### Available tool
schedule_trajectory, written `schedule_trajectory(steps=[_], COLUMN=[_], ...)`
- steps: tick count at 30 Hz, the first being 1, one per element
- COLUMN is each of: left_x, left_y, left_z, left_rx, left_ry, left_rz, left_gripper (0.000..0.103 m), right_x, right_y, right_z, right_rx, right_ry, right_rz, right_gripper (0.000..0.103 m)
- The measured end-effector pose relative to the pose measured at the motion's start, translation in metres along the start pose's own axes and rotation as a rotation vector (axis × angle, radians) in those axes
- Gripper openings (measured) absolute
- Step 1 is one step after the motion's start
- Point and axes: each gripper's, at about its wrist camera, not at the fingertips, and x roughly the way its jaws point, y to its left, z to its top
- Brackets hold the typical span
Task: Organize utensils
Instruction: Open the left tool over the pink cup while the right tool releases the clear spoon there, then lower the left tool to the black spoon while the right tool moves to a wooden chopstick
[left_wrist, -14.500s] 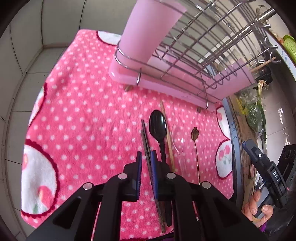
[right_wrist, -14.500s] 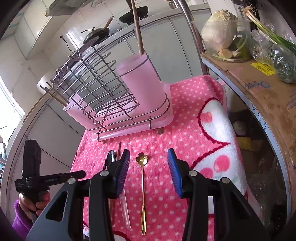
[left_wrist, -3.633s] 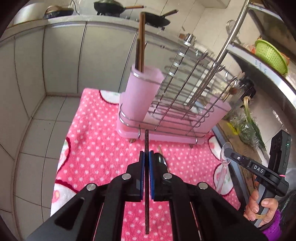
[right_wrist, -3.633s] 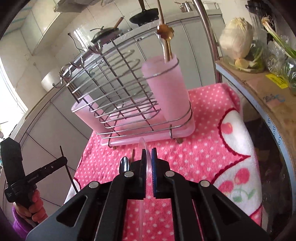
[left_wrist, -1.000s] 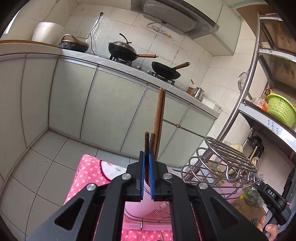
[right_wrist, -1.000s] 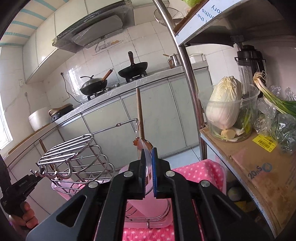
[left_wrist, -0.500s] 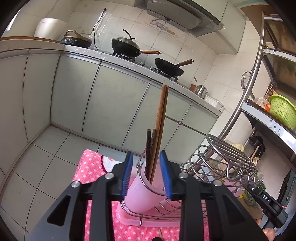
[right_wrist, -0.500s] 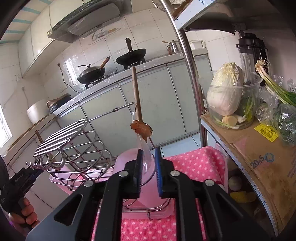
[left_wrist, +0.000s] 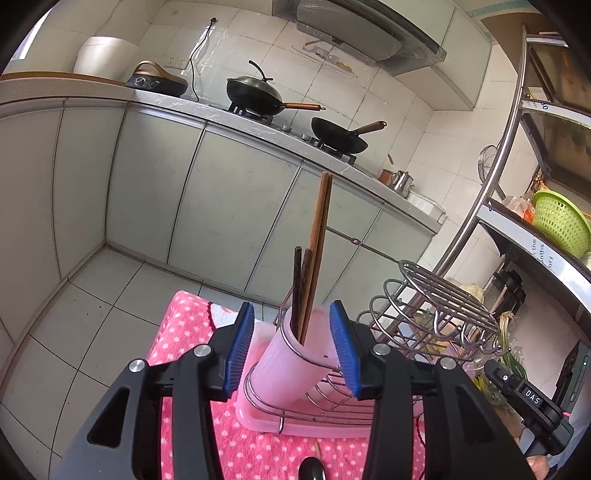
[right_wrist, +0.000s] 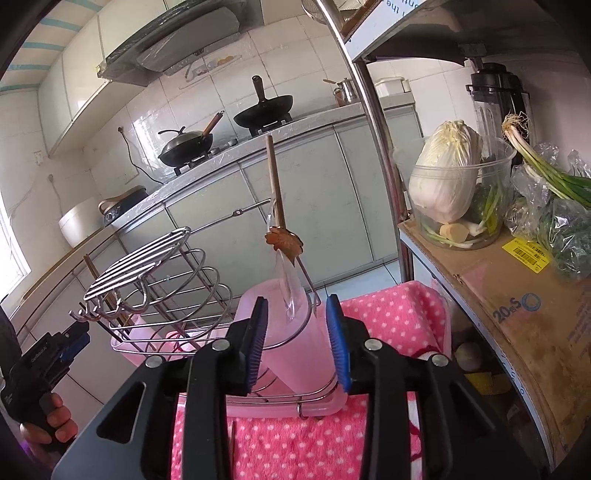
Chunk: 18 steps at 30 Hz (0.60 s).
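A pink utensil cup (left_wrist: 284, 369) stands at the end of a wire dish rack (left_wrist: 424, 306) on a pink dotted towel (left_wrist: 184, 332). In it stand dark chopsticks (left_wrist: 297, 291) and taller brown chopsticks (left_wrist: 319, 236). My left gripper (left_wrist: 291, 347) hovers just before the cup, its jaws opening, nothing pressed between the pads. In the right wrist view the cup (right_wrist: 295, 354) holds a clear spoon (right_wrist: 286, 284), a gold flower spoon (right_wrist: 284, 242) and a brown chopstick (right_wrist: 275, 181). My right gripper (right_wrist: 297, 332) is opening too, its pads clear of the spoon.
A black spoon (left_wrist: 312, 472) and a wooden chopstick tip (left_wrist: 317, 448) lie on the towel below the rack. To the right, a cardboard box (right_wrist: 517, 295) carries a cabbage tub (right_wrist: 454, 184) and bagged greens (right_wrist: 561, 221). Kitchen cabinets stand behind.
Both grippers went from shut to open. The dark chopstick left the left pads and the clear spoon left the right pads; both now stand in the pink cup.
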Motion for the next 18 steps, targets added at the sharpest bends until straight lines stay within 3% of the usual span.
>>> schedule_trajectory(steps=[9, 18], left_x=[-0.02, -0.009], left_y=[-0.008, -0.018], left_z=[-0.027, -0.073], left_rx=[0.032, 0.042], left_ry=[0.085, 0.326], left_rz=[0.025, 0.011], left_gripper=[0.042, 0.042], right_x=[-0.027, -0.031], right_y=[-0.003, -0.005], right_z=[-0.02, -0.054], right_rx=[-0.006, 0.0], right_ry=[0.045, 0.172], right_rz=[0.01, 0.039], right_gripper=[0.033, 0.033])
